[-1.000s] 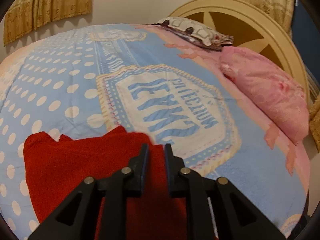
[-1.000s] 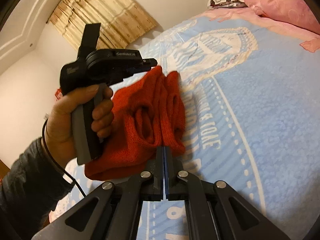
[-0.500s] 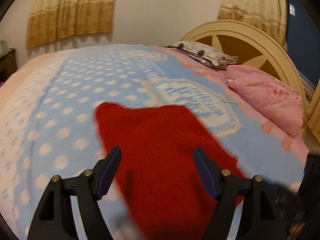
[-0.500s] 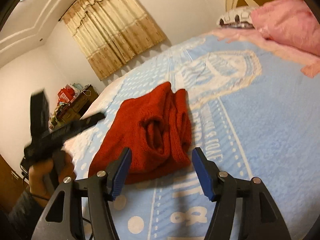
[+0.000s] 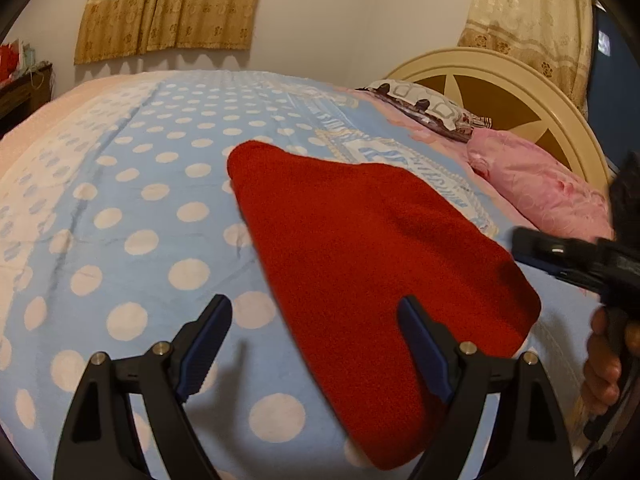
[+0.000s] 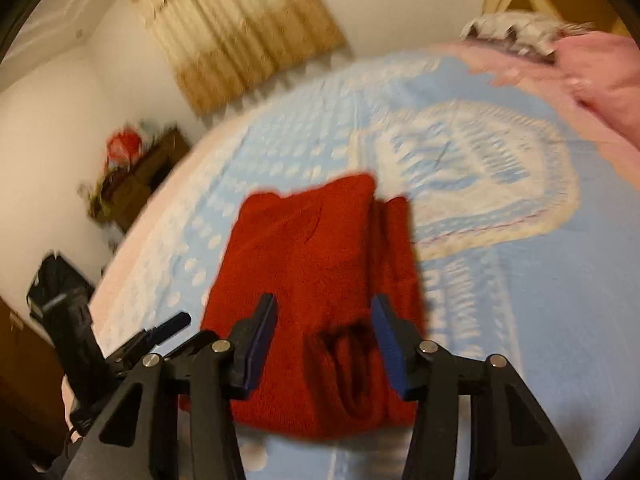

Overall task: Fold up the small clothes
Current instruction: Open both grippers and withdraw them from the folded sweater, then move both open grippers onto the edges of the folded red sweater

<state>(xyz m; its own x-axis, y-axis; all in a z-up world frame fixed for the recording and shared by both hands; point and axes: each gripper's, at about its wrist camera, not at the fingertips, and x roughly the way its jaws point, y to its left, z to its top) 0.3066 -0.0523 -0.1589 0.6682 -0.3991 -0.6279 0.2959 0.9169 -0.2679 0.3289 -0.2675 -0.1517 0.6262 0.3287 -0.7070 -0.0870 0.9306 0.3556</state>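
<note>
I hover my left gripper (image 5: 314, 344), jaws just spread wide and empty, beside the folded red knit garment (image 5: 360, 264); my right gripper (image 6: 324, 340) has been narrowing, half-spread, above its edge.

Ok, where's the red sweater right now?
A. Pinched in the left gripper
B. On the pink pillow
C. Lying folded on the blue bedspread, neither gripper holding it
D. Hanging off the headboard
C: the red sweater lies folded on the blue bedspread, both grippers open.
</note>
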